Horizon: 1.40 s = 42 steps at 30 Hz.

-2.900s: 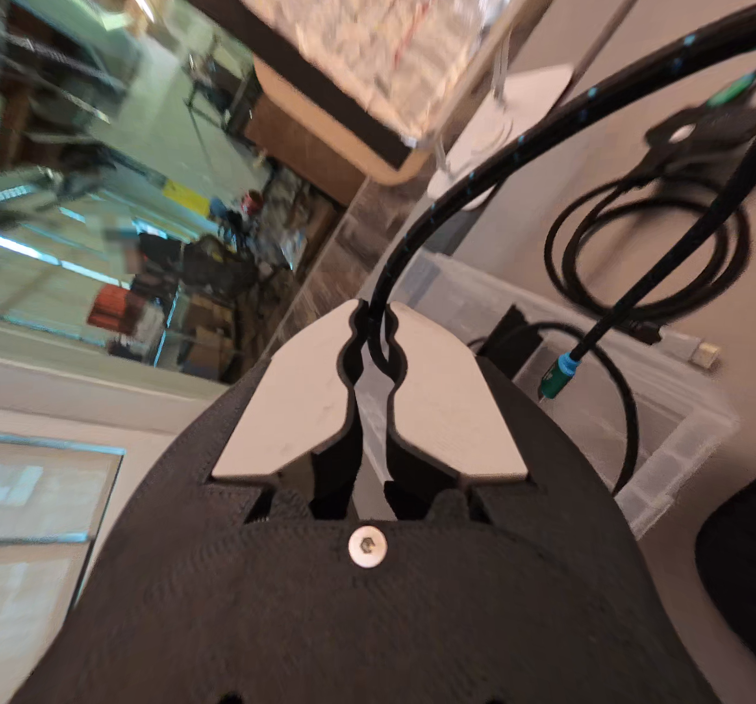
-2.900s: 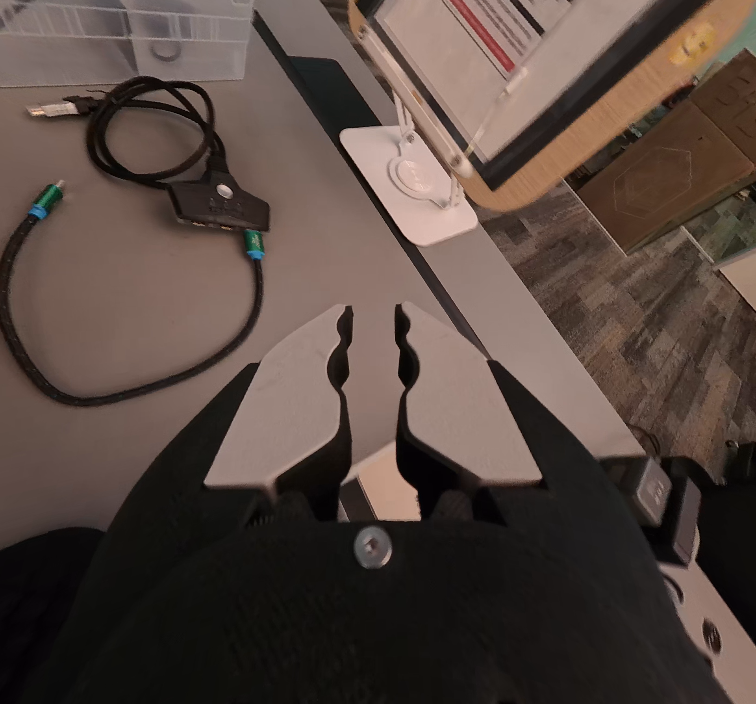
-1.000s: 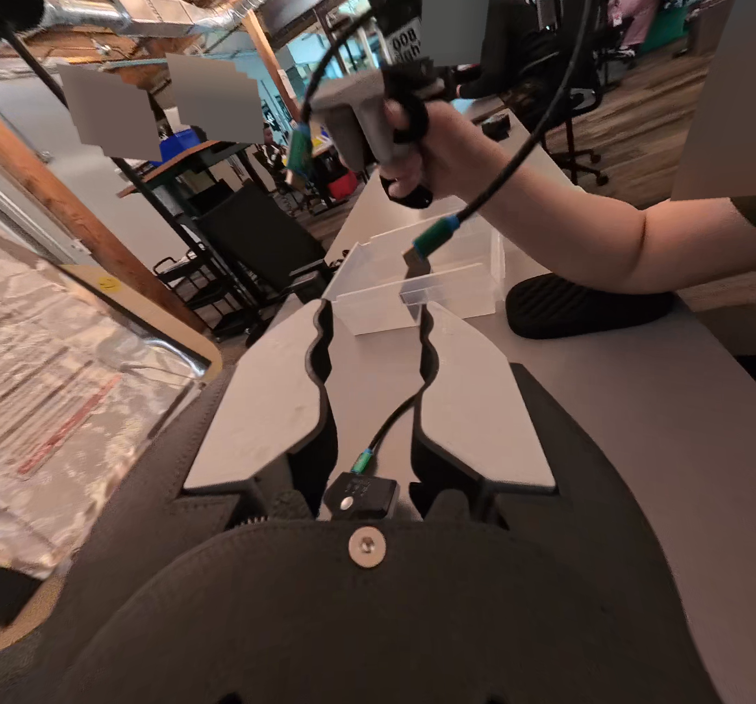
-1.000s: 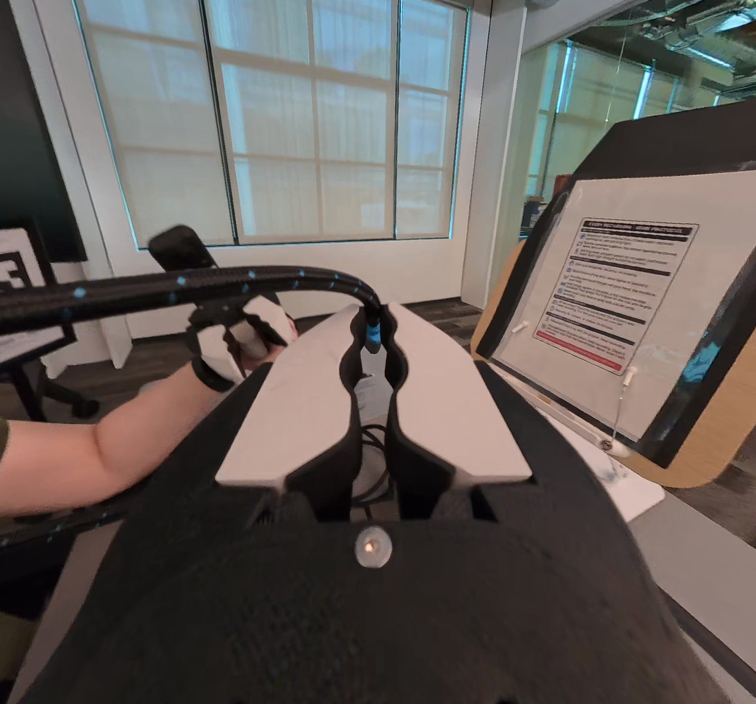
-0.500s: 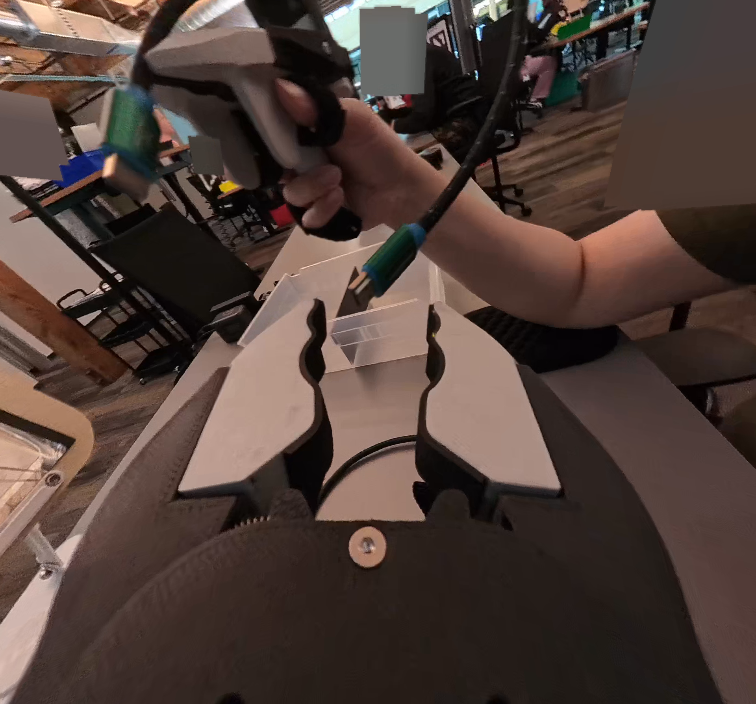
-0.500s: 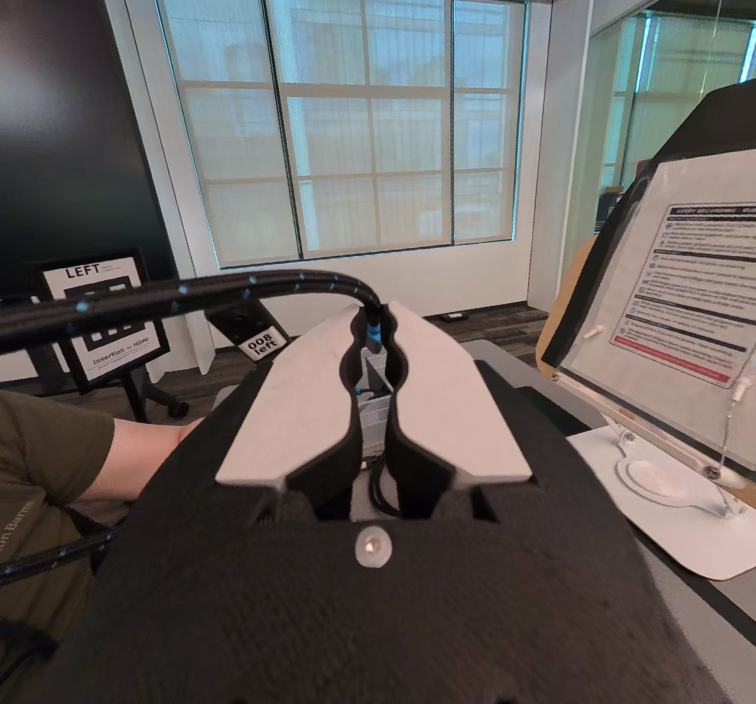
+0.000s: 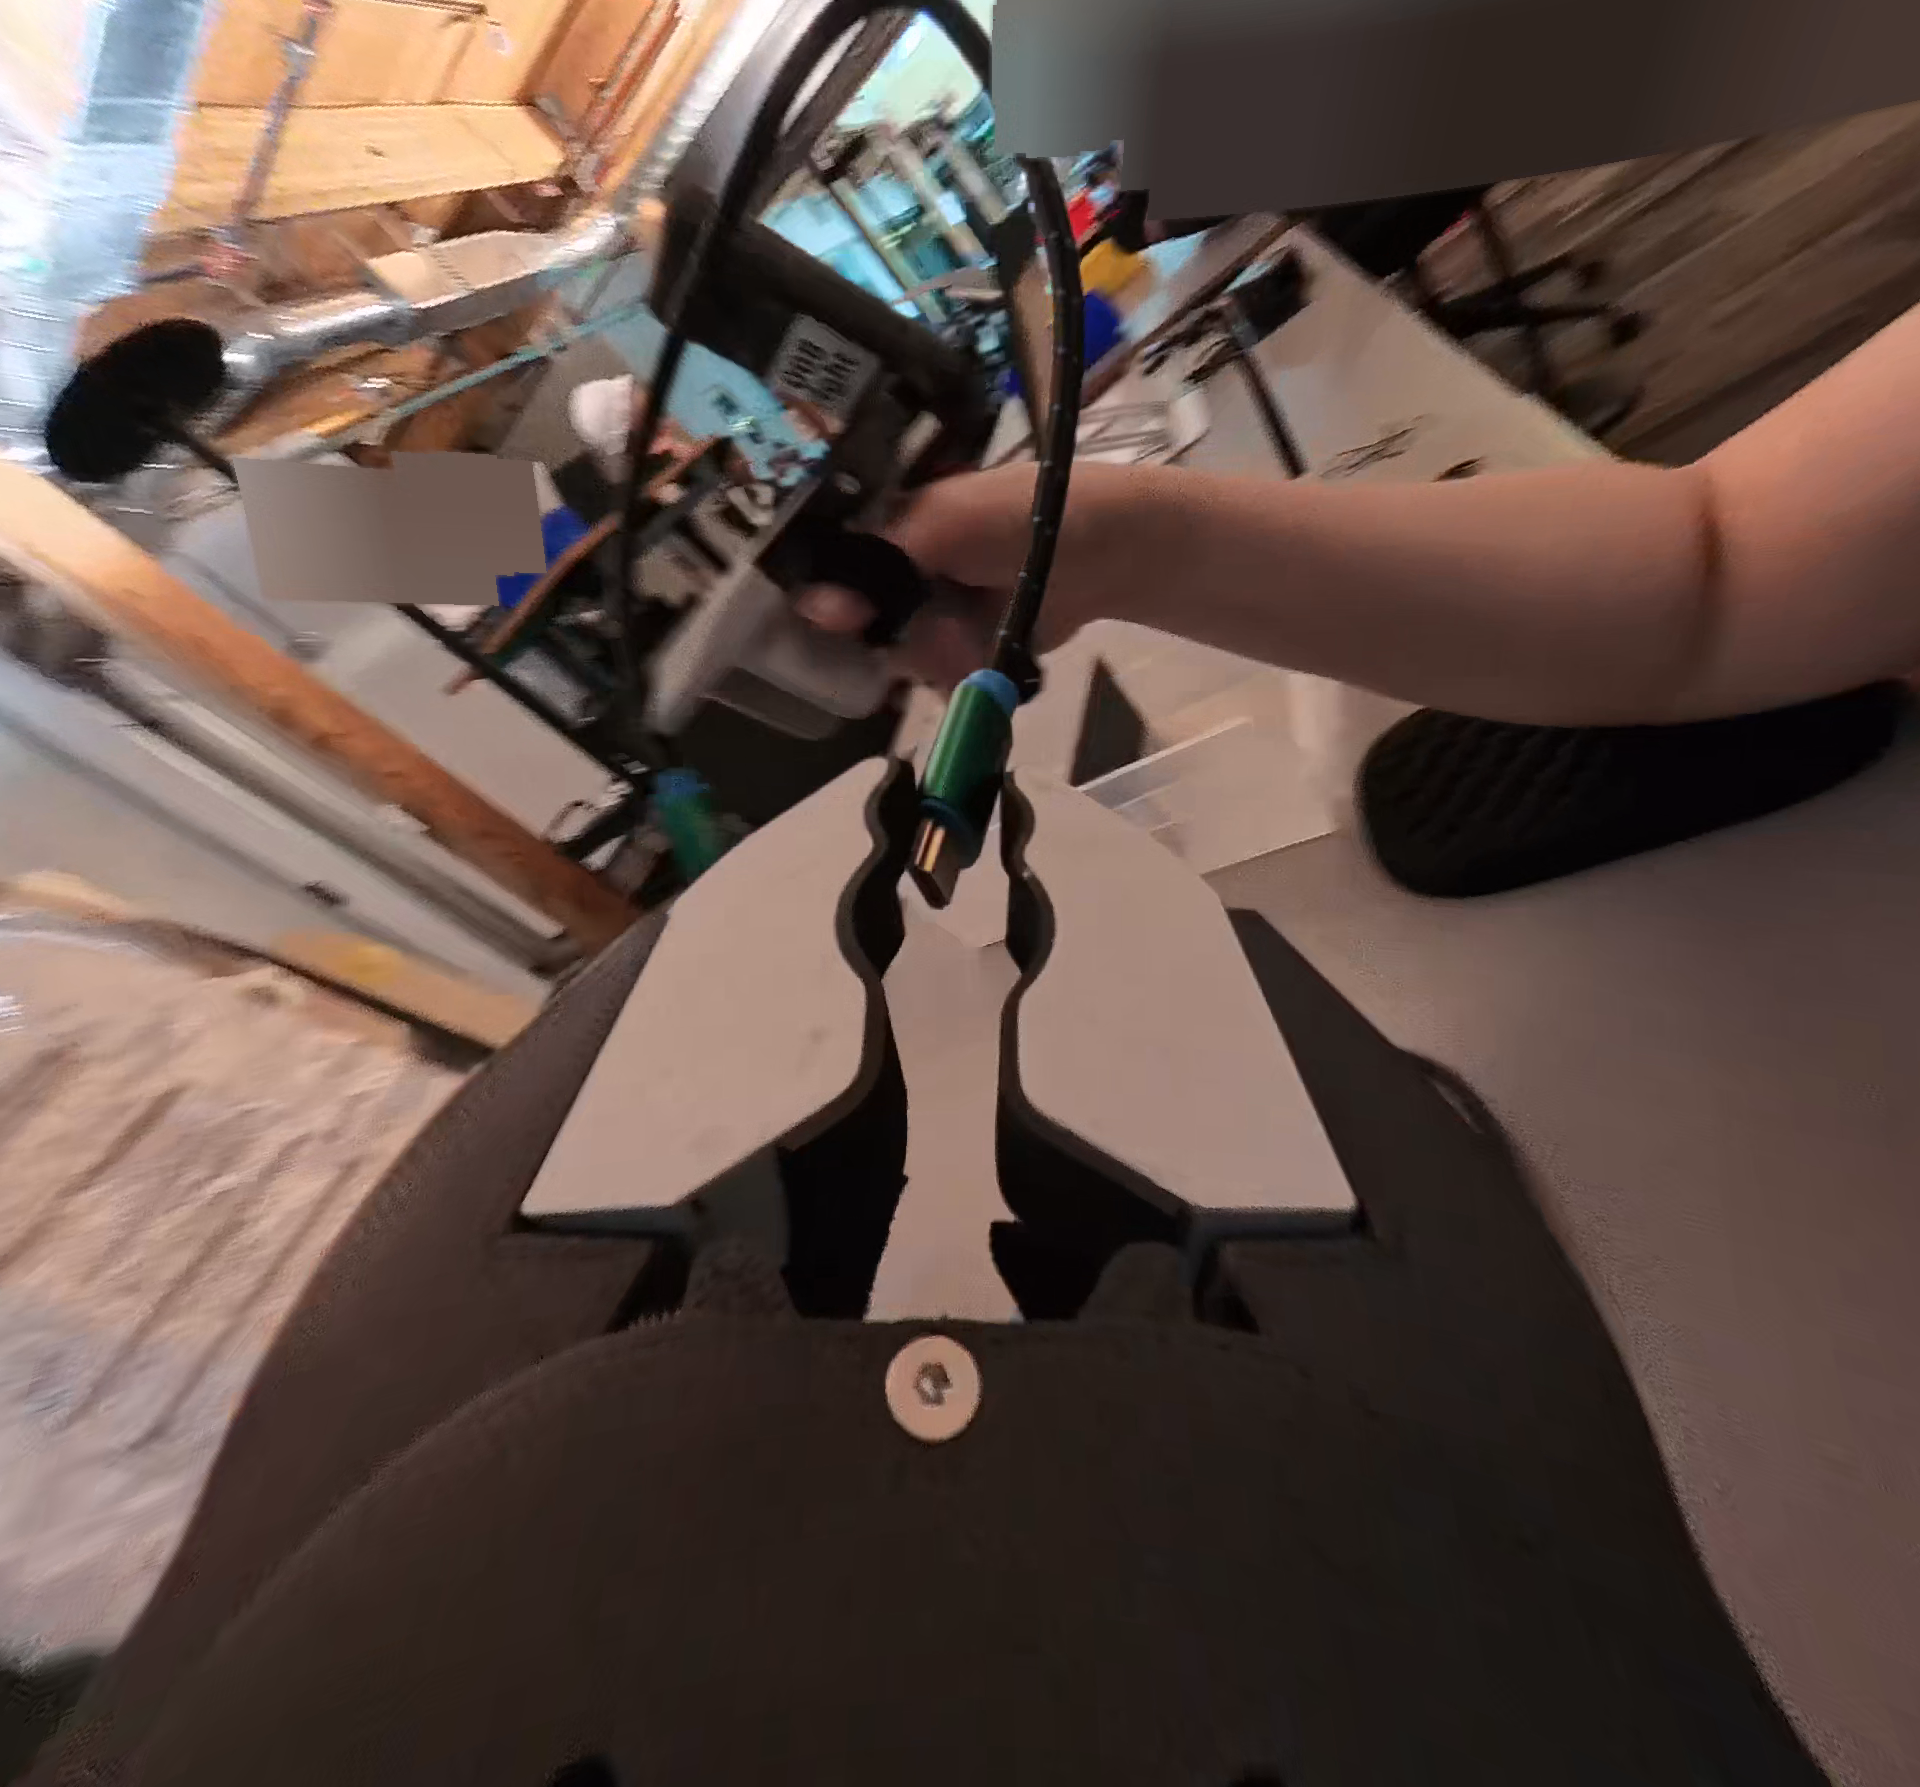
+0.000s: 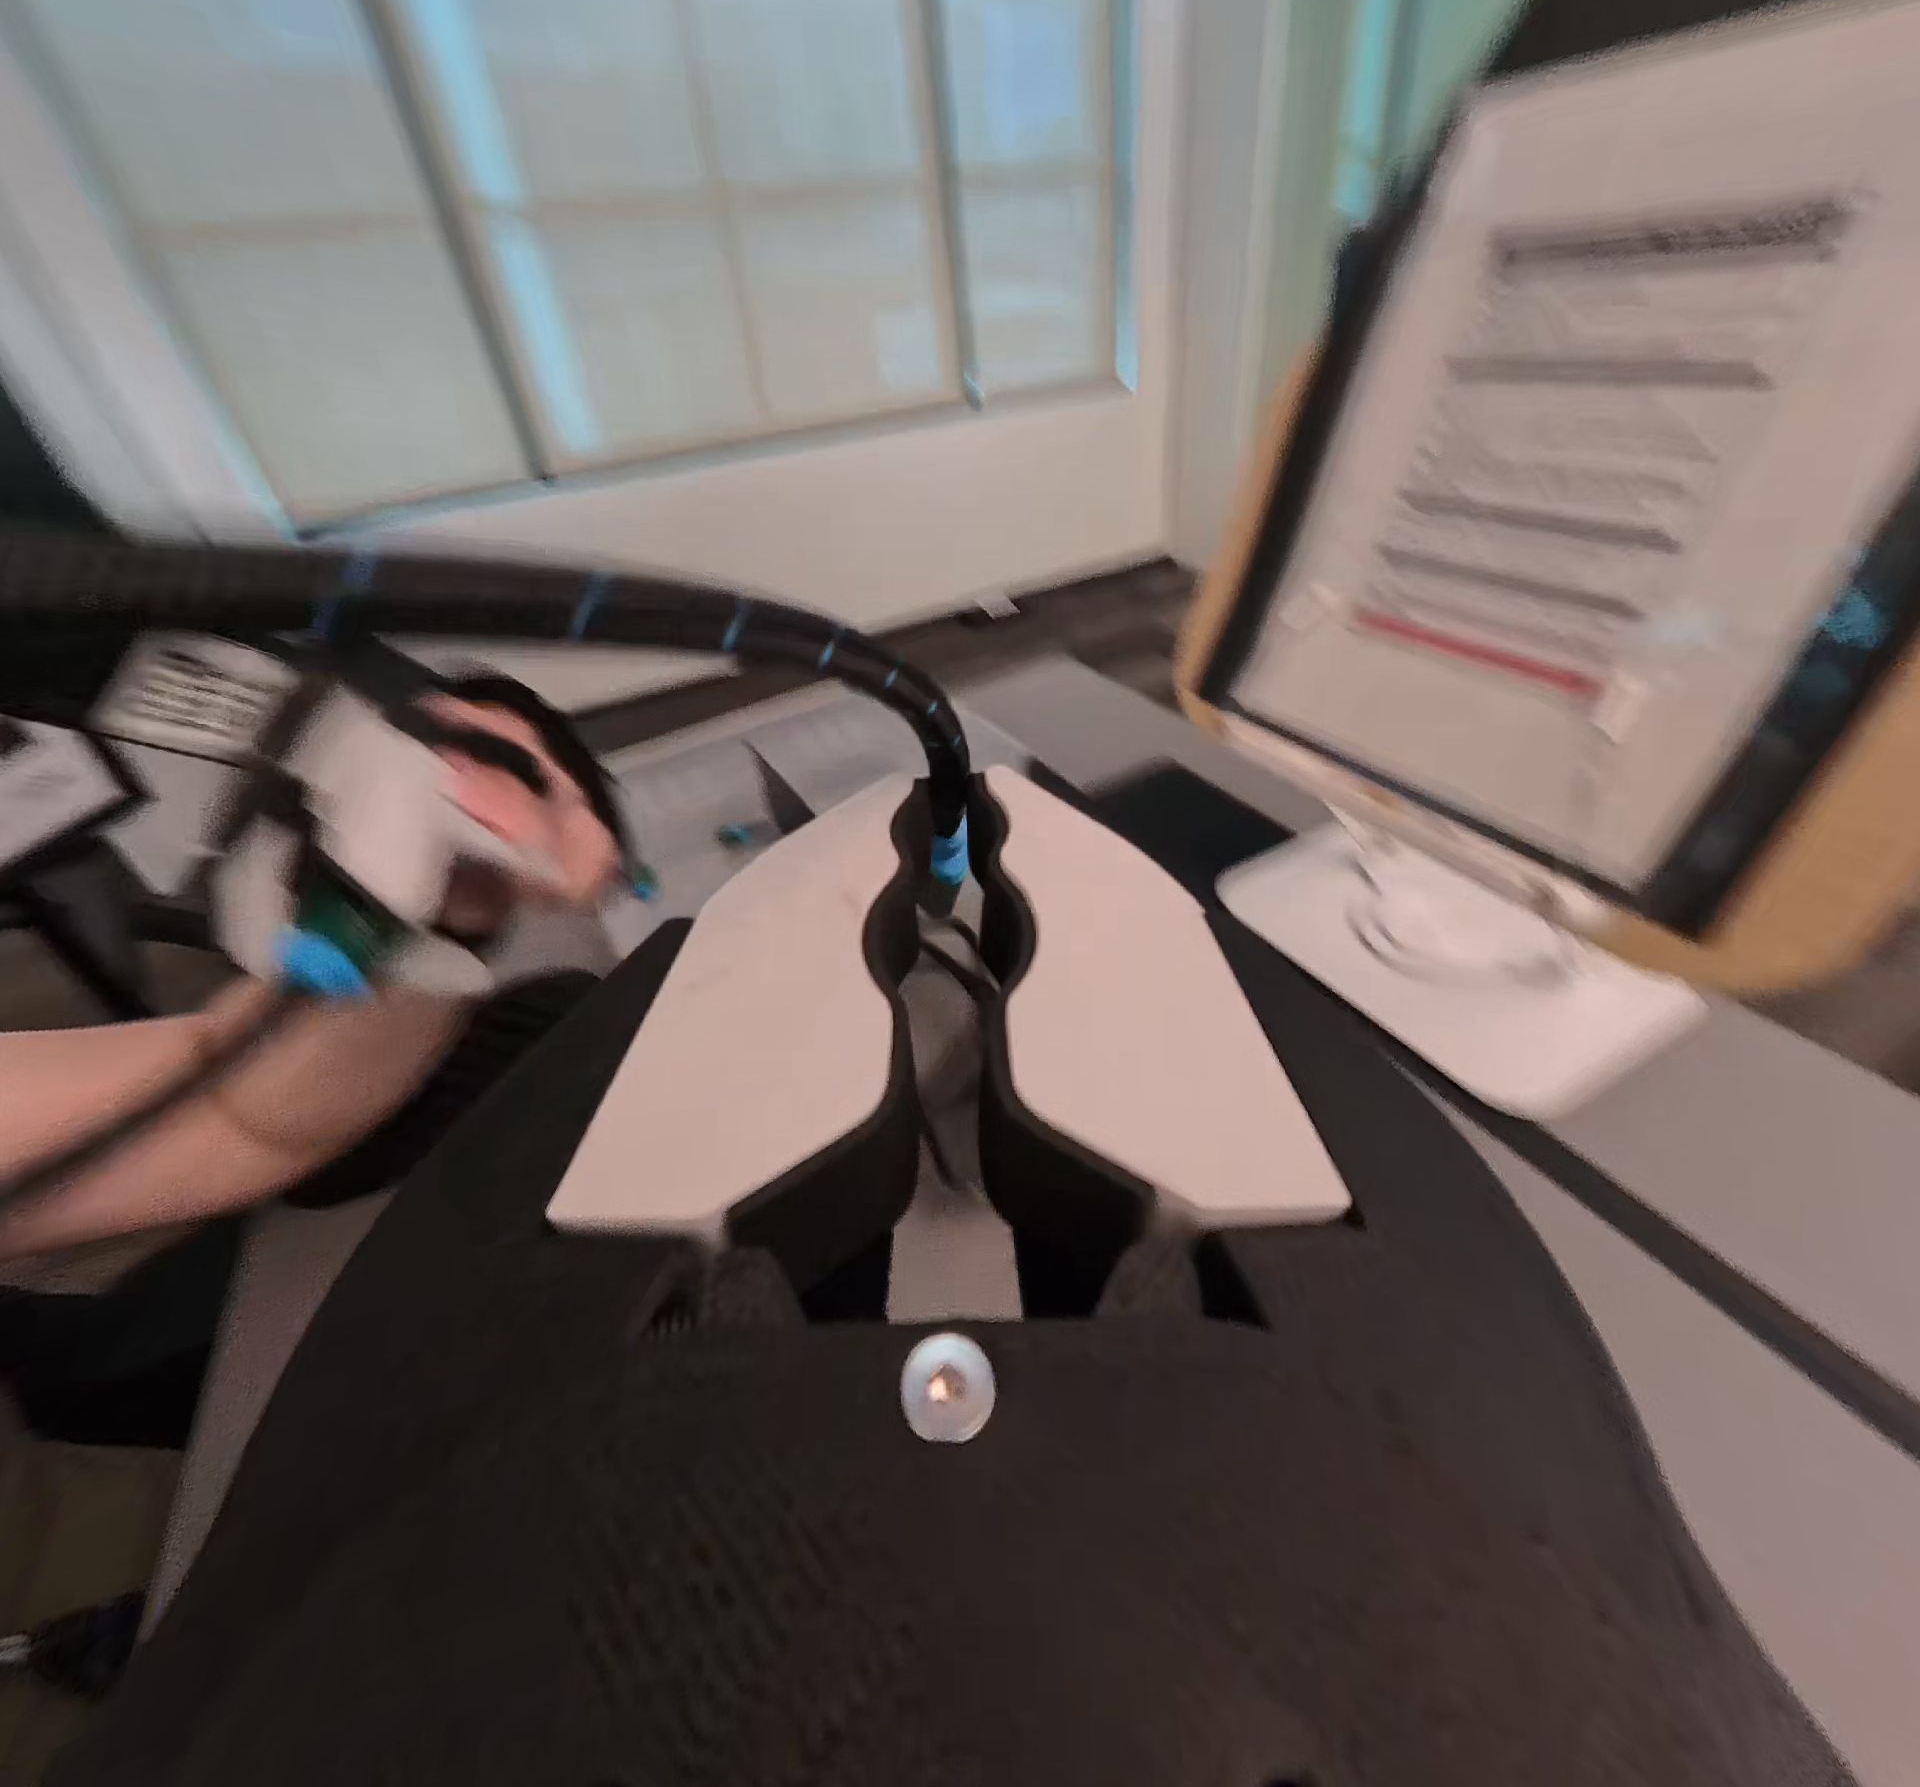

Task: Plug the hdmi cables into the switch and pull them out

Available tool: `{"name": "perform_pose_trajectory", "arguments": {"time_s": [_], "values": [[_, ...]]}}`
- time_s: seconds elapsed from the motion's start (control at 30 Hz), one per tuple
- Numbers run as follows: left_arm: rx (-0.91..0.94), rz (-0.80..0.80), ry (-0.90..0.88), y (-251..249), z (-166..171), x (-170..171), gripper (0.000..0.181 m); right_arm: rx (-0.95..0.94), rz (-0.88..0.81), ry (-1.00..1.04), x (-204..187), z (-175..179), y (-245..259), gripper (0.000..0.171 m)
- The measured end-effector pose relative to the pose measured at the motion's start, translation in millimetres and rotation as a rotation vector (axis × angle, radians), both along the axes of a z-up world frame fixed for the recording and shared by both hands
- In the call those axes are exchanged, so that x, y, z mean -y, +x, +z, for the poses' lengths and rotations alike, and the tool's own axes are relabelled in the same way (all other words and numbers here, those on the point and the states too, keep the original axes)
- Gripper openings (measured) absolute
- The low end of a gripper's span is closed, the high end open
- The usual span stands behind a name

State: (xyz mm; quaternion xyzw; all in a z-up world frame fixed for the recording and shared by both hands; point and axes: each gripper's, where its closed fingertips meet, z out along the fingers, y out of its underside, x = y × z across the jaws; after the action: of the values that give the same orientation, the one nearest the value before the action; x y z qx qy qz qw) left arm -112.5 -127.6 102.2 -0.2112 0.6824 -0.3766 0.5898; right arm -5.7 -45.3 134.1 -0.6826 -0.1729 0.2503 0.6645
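Observation:
A black braided HDMI cable [image 7: 1044, 407] arcs between my two grippers. My left gripper [image 7: 948, 787] is shut on its green plug [image 7: 961, 771], whose metal tip points back toward the camera. My right gripper [image 8: 948, 797] is shut on the cable's other plug [image 8: 943, 859], and the cable [image 8: 623, 594] bends away to the left. The left gripper [image 8: 343, 864] also shows blurred in the right wrist view, and the right gripper [image 7: 748, 636], held in a hand, shows in the left wrist view. Both are above the grey table [image 7: 1558, 1114]. I cannot make out the switch.
A clear plastic bin [image 7: 1174, 729] stands behind the left gripper's tips. A black pad [image 7: 1579, 792] lies under the person's forearm [image 7: 1403, 574]. A document stand [image 8: 1579, 490] on a white base [image 8: 1455, 989] is at the right of the right wrist view.
My left gripper's jaws have narrowed from wide open onto the green plug that hung in front of them. My right gripper keeps its plug and has swung, blurring its view.

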Motion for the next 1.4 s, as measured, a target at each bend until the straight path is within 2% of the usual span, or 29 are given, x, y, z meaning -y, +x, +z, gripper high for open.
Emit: {"name": "perform_pose_trajectory", "arguments": {"time_s": [0.23, 0.47, 0.53, 0.63, 0.87, 1.0, 1.07, 1.13, 1.23, 1.33, 1.4], "values": [[0.032, 0.354, 0.244, -30, 23, -54, 0.016, 0.023, -0.092, -0.205, -28, -49, 26, 0.007], [0.031, 0.598, 0.369, -51, 32, -98, 0.017, 0.002, -0.117, -0.297, -43, -78, 38, 0.007], [0.026, 0.617, 0.375, -53, 30, -103, 0.016, -0.009, -0.119, -0.303, -46, -81, 38, 0.007], [-0.009, 0.55, 0.388, -45, 20, -93, 0.016, -0.042, -0.043, -0.255, -47, -77, 25, 0.007], [-0.097, 0.532, 0.569, -33, -3, -81, 0.016, -0.13, 0.154, -0.239, -51, -85, -14, 0.006], [-0.106, 0.569, 0.58, -39, -1, -89, 0.016, -0.075, 0.165, -0.248, -58, -99, -23, 0.021], [-0.117, 0.581, 0.567, -45, 0, -94, 0.015, -0.02, 0.153, -0.206, -59, -98, -24, 0.023], [-0.126, 0.588, 0.547, -51, 1, -98, 0.014, 0.036, 0.247, -0.205, -47, -101, -34, 0.023], [-0.109, 0.594, 0.528, -56, 6, -101, 0.014, 0.088, 0.497, -0.206, -16, -105, -64, 0.024], [-0.115, 0.622, 0.544, -57, 5, -106, 0.014, 0.043, 0.735, -0.182, 15, -96, -101, 0.031], [-0.114, 0.632, 0.559, -56, 4, -109, 0.014, 0.007, 0.803, -0.174, 24, -88, -123, 0.037]]}}
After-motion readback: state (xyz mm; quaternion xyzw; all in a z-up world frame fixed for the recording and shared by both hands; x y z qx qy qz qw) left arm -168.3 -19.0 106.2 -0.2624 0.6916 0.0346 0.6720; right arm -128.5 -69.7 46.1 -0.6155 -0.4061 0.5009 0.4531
